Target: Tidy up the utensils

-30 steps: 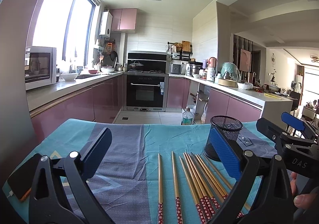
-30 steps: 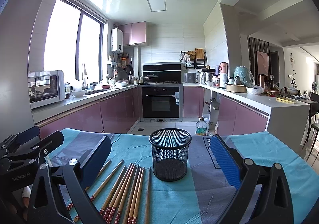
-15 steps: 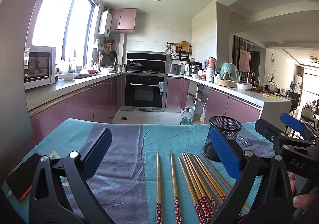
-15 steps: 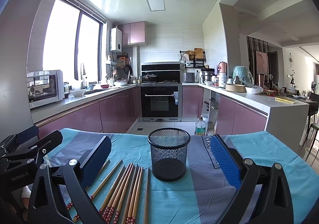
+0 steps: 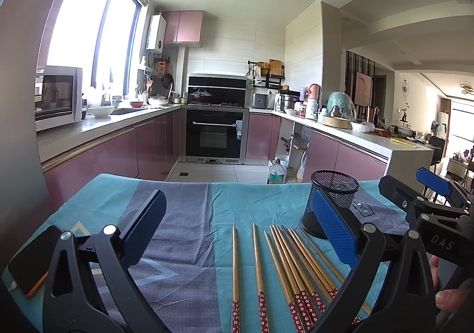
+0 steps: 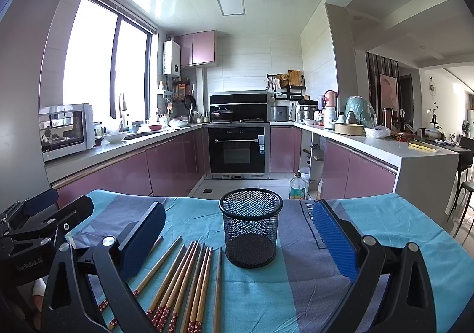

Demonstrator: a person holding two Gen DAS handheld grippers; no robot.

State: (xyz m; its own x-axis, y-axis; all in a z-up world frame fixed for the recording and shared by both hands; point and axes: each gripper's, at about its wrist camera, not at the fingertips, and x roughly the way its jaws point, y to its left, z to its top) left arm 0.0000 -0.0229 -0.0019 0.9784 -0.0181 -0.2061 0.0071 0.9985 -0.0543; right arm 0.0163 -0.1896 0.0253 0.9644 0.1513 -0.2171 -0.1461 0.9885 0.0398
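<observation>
Several wooden chopsticks (image 5: 284,264) with red patterned ends lie side by side on the table cloth; they also show in the right wrist view (image 6: 183,276). A black mesh cup (image 6: 250,229) stands upright and empty just right of them, also seen in the left wrist view (image 5: 331,202). My left gripper (image 5: 240,229) is open and empty, held above the cloth with the chopsticks between its fingers. My right gripper (image 6: 240,232) is open and empty, with the cup between its fingers.
A teal and grey cloth (image 5: 189,214) covers the table. A phone (image 5: 29,261) lies at its near left edge. The right gripper shows at the far right of the left wrist view (image 5: 426,202). Kitchen counters and an oven (image 6: 237,152) stand beyond the table.
Both views have shifted very slightly; the chopsticks and cup have not moved. Both grippers remain open.
</observation>
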